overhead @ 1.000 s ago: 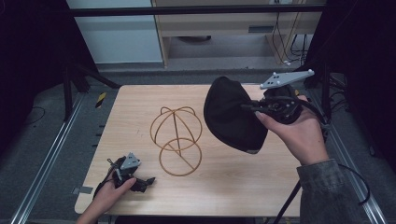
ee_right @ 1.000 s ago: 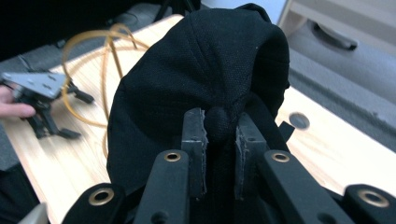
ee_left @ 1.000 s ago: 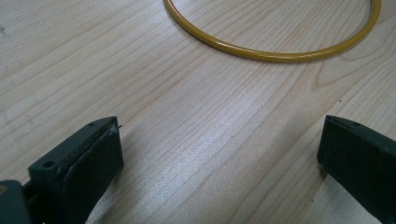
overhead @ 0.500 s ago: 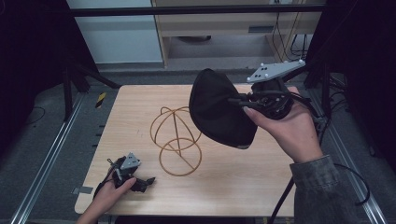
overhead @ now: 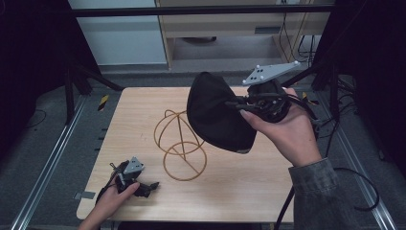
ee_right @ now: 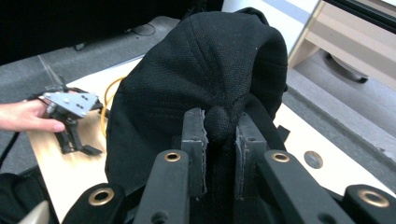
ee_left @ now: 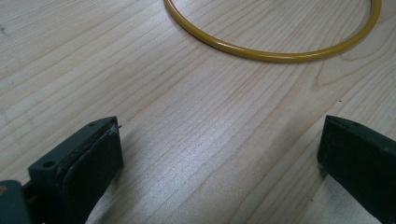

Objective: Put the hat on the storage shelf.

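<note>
My right hand-held gripper [ee_right: 219, 154] pinches the soft black fabric cap [overhead: 215, 112] at its crown button; limp, light. Left hand-held gripper [overhead: 143, 187] rests spread near the counter's [overhead: 249, 191] front-left corner.

The cap [overhead: 215, 115] is plain black with a woven fabric texture. The wire stand [overhead: 181, 143] is mustard yellow. The counter [overhead: 239, 191] is pale wood with fine grain lines. Both claws are black, and the right claw [overhead: 239, 104] carries a grey plate.
</note>
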`<action>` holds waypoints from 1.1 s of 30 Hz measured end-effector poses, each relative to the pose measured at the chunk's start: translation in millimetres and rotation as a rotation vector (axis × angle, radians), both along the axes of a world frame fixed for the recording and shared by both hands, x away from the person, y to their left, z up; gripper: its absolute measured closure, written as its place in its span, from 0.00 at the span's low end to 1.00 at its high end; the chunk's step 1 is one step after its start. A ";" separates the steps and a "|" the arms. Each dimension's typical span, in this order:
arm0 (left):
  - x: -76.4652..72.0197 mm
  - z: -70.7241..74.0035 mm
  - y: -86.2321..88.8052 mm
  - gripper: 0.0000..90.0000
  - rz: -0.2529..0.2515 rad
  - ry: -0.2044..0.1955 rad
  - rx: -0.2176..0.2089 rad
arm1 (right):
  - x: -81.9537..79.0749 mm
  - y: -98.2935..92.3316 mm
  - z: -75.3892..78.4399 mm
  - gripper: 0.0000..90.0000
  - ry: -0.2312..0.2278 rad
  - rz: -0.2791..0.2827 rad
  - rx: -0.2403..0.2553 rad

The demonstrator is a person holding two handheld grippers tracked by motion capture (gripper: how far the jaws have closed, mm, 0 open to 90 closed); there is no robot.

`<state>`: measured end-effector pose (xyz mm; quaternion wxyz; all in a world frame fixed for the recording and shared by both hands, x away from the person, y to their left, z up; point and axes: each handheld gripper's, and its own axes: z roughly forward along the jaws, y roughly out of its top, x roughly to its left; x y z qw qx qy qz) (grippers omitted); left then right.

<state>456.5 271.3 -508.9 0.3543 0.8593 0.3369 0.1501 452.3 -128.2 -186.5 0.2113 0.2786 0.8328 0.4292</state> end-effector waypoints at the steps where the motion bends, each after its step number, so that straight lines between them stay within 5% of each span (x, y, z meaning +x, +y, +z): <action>1: 0.0 0.1 0.0 0.00 -0.001 0.001 0.001 | 1.8 5.8 1.4 0.86 0.008 0.012 -0.001; 19: 0.0 0.1 0.1 0.00 0.000 -0.001 0.002 | 27.7 68.2 7.0 0.86 0.023 0.115 -0.012; 33: 0.0 0.1 0.1 0.00 0.000 0.000 0.002 | 44.0 96.4 3.1 0.86 0.038 0.125 -0.073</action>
